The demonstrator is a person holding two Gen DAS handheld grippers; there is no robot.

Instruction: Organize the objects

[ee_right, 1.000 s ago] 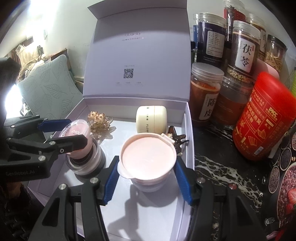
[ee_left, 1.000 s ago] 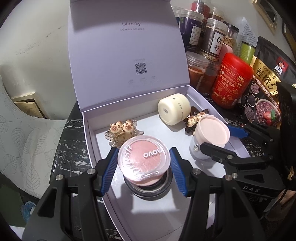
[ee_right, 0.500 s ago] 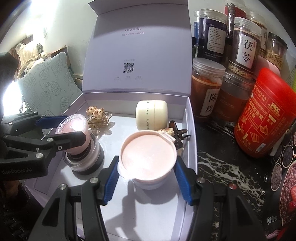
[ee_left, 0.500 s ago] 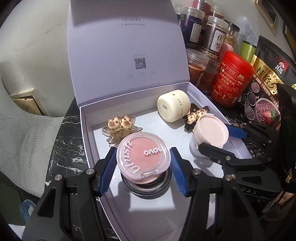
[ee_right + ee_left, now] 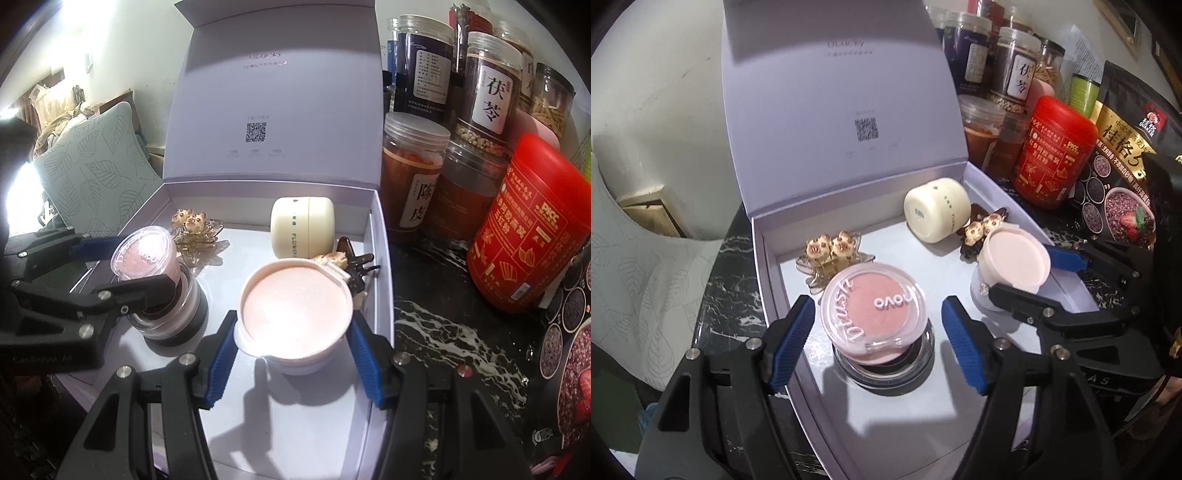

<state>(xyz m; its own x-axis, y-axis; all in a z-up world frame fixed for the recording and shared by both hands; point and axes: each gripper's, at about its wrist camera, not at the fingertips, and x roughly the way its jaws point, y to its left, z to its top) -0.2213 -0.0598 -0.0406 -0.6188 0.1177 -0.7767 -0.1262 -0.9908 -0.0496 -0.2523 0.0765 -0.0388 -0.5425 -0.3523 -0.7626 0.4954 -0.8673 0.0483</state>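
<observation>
We see an open lavender box (image 5: 768, 258) with its lid (image 5: 834, 92) standing upright at the back, on a black marble counter (image 5: 436, 332). Left gripper (image 5: 877, 328): jaws have just been opening, now spread, blue pads clear of the blush jar (image 5: 875, 314) on both sides; the jar stands between them on the box floor, near the box's left wall, pink lid on a dark base. Right gripper (image 5: 291, 332): pads pressed on the pink cup (image 5: 295, 314), pinching it at the box's right side, close to the right wall; whether the cup touches the floor we cannot tell. Inside the box at the back: cream jar (image 5: 936, 210) lying on its side, right of middle; a clear bear hair clip (image 5: 831, 251) at back left, just behind the blush jar; a dark hair clip (image 5: 354, 266) tucked between the cream jar and the pink cup. Outside the box to its right: a red canister (image 5: 528, 229) and several clear lidded jars (image 5: 413, 173) standing on the counter. A leaf-print cushion (image 5: 92, 173) sits left of the box.
</observation>
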